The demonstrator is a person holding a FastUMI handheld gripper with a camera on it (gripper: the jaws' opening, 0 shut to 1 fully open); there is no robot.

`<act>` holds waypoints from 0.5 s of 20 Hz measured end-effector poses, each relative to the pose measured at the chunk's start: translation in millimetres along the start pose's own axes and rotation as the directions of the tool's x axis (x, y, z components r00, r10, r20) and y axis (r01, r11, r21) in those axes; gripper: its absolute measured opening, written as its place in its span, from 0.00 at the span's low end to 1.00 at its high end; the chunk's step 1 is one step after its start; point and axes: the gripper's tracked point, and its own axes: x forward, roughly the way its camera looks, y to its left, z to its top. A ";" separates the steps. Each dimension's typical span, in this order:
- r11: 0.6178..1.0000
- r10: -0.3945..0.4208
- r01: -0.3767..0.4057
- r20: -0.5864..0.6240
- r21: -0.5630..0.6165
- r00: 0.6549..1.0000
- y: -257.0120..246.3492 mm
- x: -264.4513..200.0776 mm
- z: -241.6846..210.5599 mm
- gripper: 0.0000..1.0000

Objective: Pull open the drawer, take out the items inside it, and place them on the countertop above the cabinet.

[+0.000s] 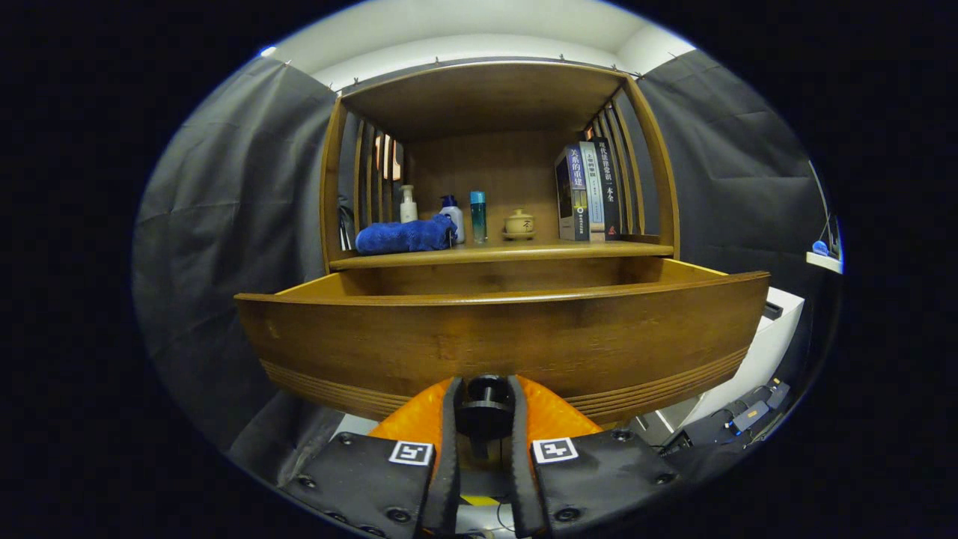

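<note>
The hand-held gripper is clenched on the drawer knob: both fingers press against the dark round knob from its two sides, and the knob sits between them near their tips.

The knob is mounted at the lower centre of the drawer front. The drawer is pulled out from the cabinet; its wooden front panel stands directly ahead of the fingers, at 12 o'clock from the knob. The drawer's inner side walls show behind the front panel's top edge. The drawer's floor and contents are hidden by the front panel, so what lies inside cannot be told.

Above and beyond the drawer, at 12 o'clock, lies the desk, the countertop of the cabinet, under a wooden shelf frame with slatted sides. Items on it, from 10 o'clock to 2 o'clock:
- a folded blue towel;
- a white pump bottle, behind the towel;
- a white bottle with blue cap, touching the towel's end;
- a teal bottle, just beside it;
- a small lidded ceramic jar;
- a row of upright books against the slats.
</note>
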 end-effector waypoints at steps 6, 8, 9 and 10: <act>1.000 -0.004 0.004 0.027 -0.021 1.000 0.4 -4.5 -2.4 0.35; 1.000 -0.003 0.004 0.033 -0.031 0.999 -1.2 -5.1 -1.3 0.35; 1.000 -0.005 0.006 0.035 -0.026 0.999 -0.4 -4.7 -1.7 0.35; 1.000 -0.008 0.009 0.035 -0.022 0.999 -0.2 -4.6 -2.5 0.37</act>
